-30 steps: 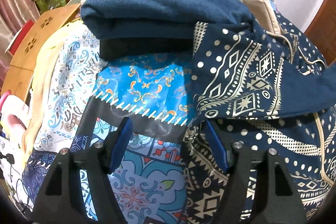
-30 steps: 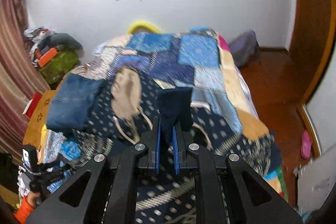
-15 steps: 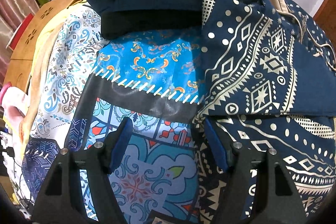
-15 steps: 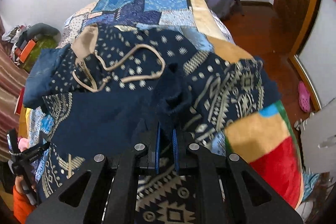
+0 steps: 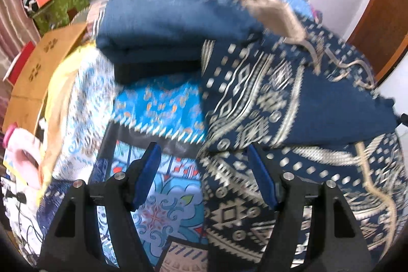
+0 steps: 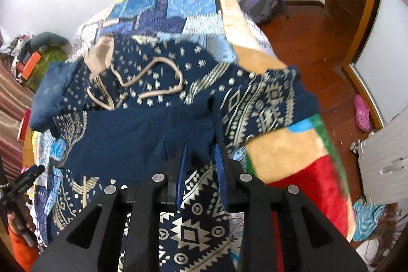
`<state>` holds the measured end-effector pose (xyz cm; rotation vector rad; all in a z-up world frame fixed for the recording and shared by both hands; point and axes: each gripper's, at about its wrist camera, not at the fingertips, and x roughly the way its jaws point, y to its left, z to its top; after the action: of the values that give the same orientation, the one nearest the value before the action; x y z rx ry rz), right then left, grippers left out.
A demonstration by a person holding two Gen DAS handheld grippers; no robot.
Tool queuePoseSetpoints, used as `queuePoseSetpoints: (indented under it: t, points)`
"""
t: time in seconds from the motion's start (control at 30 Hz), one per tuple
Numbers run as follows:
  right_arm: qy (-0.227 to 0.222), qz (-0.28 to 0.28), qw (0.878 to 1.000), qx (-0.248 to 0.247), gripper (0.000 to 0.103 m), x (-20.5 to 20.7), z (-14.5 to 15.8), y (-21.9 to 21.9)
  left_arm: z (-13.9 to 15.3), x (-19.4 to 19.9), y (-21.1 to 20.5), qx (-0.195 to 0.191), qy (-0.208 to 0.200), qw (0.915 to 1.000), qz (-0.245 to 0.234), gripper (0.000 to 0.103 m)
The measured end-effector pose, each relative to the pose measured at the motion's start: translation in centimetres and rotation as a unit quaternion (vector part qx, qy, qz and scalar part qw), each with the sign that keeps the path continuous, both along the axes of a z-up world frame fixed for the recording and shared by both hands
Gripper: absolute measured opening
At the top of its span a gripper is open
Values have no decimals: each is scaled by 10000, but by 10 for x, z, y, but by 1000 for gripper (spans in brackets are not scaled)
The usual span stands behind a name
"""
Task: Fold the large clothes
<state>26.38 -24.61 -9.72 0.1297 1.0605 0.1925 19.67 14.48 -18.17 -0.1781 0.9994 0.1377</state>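
Risk: right gripper [image 6: 200, 165] jaws opening, navy sleeve [image 6: 193, 129] slack between; fold may slump near bed [image 6: 280, 152] edge. Left gripper [image 5: 204, 177] open, empty.

A big navy garment [image 6: 158, 103] printed with pale geometric bands and dots lies spread across the near half of the bed. One part is folded over, showing its plain dark inside. A tan drawstring [image 6: 153, 83] loops loosely on top, and a beige lining shows at its far left corner.
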Motion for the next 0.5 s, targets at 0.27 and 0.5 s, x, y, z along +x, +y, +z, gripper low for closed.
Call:
queuePoseSetpoints:
  t: [0.27, 0.5]
  points:
    - [-663, -421, 9969, 103, 53, -3, 38, -34, 59, 28, -28, 118, -795, 9966, -202, 69]
    - [-886, -1051, 9903, 187, 59, 6, 45, -80, 85, 60, -61, 47, -1203, 9917, -456, 77]
